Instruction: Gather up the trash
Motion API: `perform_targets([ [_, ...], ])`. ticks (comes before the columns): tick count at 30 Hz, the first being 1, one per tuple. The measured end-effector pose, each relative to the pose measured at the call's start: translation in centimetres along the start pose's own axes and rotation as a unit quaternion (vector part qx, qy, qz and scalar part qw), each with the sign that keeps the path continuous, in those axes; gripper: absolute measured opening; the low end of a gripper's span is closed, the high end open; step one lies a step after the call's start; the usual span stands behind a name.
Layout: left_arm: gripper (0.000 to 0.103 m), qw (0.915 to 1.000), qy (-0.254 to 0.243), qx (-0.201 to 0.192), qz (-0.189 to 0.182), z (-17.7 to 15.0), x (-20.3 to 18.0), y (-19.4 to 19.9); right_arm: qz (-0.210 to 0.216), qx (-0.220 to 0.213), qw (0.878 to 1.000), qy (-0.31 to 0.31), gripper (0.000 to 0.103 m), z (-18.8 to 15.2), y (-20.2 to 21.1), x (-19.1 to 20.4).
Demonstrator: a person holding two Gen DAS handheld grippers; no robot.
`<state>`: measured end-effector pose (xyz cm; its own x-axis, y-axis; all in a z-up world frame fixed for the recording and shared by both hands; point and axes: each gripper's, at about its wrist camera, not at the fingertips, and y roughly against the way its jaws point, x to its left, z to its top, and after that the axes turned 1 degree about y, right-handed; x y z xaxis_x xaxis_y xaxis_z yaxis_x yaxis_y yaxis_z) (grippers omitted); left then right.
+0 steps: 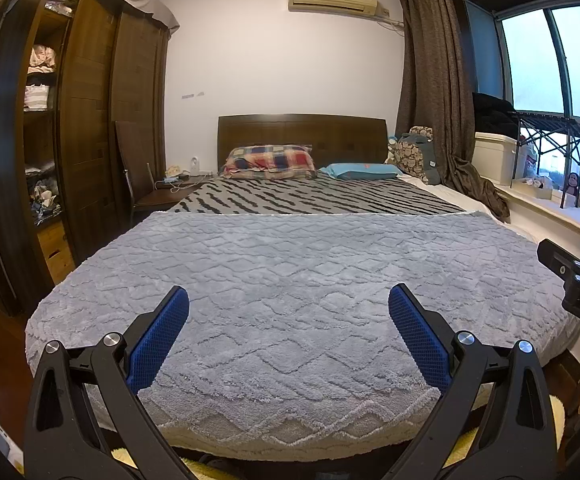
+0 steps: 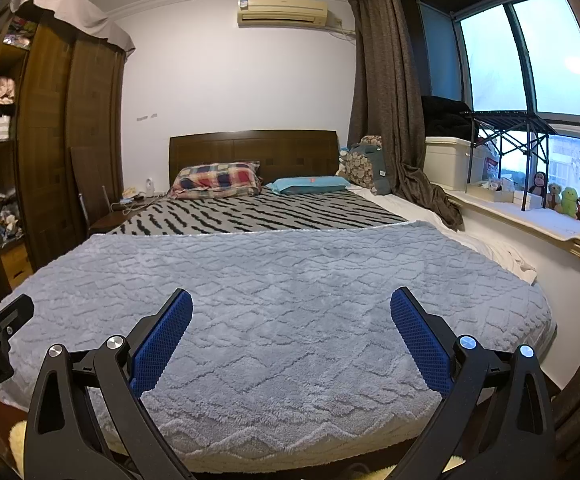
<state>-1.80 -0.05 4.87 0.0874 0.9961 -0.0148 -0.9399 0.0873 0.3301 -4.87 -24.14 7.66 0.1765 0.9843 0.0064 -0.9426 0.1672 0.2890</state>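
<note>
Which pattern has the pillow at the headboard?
Red, blue and yellow plaid pillow, clearest in the right wrist view.

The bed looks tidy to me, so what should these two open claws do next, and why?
Probably turn away and scan elsewhere. The left gripper and right gripper are open and empty above the grey blanket, and no trash shows on it; only pillows lie farther back.

grey diamond-textured blanket [image 1: 290, 300], black-striped grey sheet [image 1: 309, 198], red-blue plaid pillow [image 1: 270, 162]
</note>
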Motion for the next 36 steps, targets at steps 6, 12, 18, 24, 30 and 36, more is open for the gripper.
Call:
perform_targets([
  [6, 0.095, 1.0000, 0.000, 0.001, 0.000, -0.03, 0.02, -0.02, 0.000, 0.001, 1.000, -0.001, 0.100, -0.01, -0.02, -0.03],
  [12, 0.095, 1.0000, 0.000, 0.000, 0.000, -0.05, 0.03, -0.03, 0.000, 0.000, 1.000, -0.001, 0.100, -0.07, 0.02, -0.05],
  [18, 0.095, 1.0000, 0.000, 0.000, 0.000, -0.07, 0.06, -0.05, -0.001, 0.000, 1.000, -0.002, 0.100, -0.18, 0.00, -0.06],
  [24, 0.095, 1.0000, 0.001, -0.001, 0.002, 0.14, -0.01, 0.05, -0.001, -0.001, 1.000, -0.001, 0.100, -0.22, 0.03, -0.04],
  [30, 0.095, 1.0000, 0.004, -0.002, 0.006, 0.31, -0.05, 0.34, -0.002, -0.001, 1.000, -0.001, 0.100, -0.27, 0.17, 0.02],
  [36, 0.095, 1.0000, 0.003, -0.003, 0.007, 0.33, -0.12, 0.38, -0.002, -0.001, 1.000, -0.002, 0.100, -0.28, 0.22, 0.03],
])
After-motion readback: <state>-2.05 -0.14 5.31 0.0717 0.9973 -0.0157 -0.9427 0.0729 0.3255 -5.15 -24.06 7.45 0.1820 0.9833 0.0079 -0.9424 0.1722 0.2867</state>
